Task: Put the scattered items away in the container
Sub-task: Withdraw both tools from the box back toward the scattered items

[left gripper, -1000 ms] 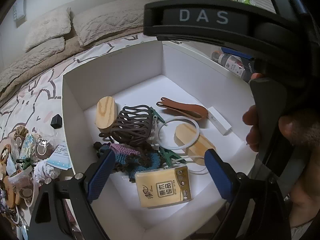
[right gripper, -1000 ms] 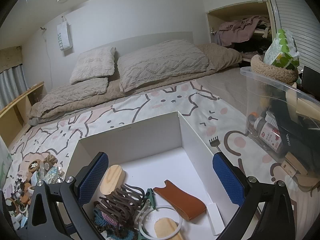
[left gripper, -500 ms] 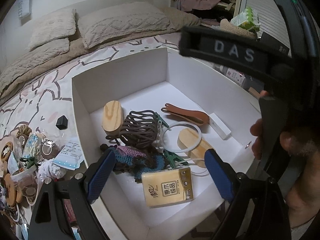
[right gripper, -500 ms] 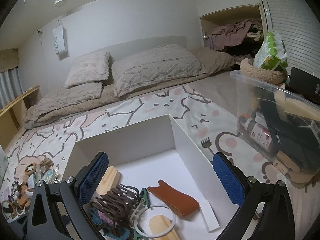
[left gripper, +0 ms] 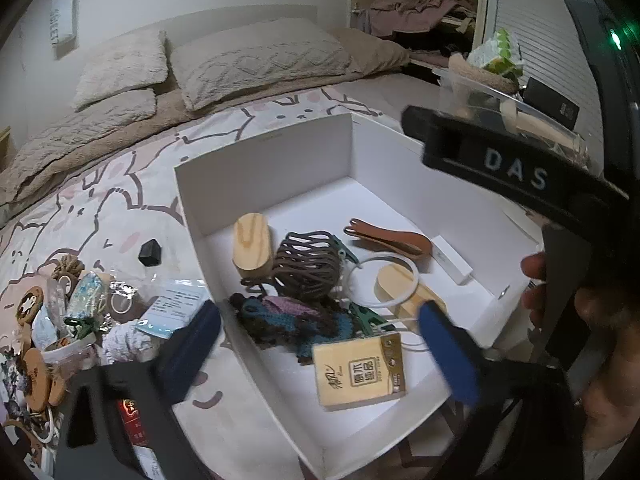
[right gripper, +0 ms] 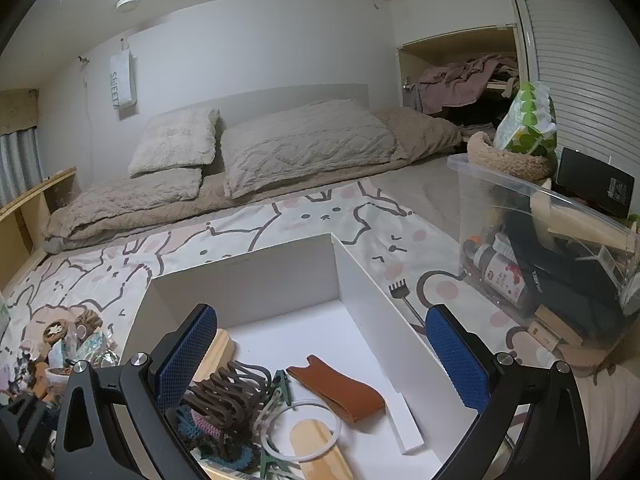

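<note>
Covering bed: cartoon-animal sheet; white box on it.

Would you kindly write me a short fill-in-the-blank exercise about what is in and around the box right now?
1. The yellow tissue pack lies inside the white ____.
2. The small black cube lies on the ____, outside the box.
3. The pads of both grippers are coloured ____.
4. The left gripper holds ____.

Missing words: box; bed; blue; nothing

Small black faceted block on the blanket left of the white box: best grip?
Come from above and close across the small black faceted block's two opposite flat sides. It lies alone on the blanket, clear of the white box wall and the clutter pile.
</note>
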